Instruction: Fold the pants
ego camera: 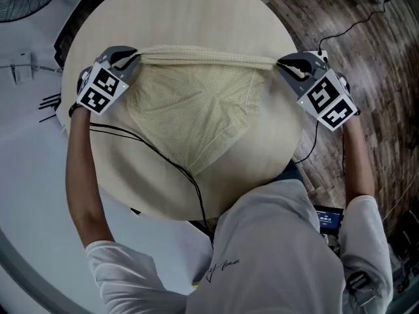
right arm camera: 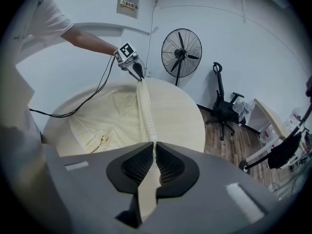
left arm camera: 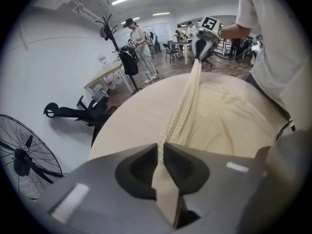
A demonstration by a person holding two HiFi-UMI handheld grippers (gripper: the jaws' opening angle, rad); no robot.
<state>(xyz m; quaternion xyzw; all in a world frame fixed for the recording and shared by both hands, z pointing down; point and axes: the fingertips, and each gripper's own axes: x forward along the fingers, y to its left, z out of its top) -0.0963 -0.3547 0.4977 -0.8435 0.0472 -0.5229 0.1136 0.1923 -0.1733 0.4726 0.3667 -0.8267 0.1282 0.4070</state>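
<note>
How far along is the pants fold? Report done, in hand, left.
Done: left gripper and right gripper each grip one end of the pants. In hand: the edge between them is pulled taut over the table. Left: no fold visible yet.

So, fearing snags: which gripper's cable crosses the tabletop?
The left gripper: its cable crosses the table beside the pants; the right gripper's hangs past the rim.

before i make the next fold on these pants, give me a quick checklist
1. Left tool shut on the pants edge: ok.
2. Right tool shut on the same edge: ok.
3. Edge pulled taut between the tools: ok.
4. Fabric below lying flat on the table: not ok, wrinkled.
5. Black cable clear of the pants: cannot tell, it runs along their near edge.
</note>
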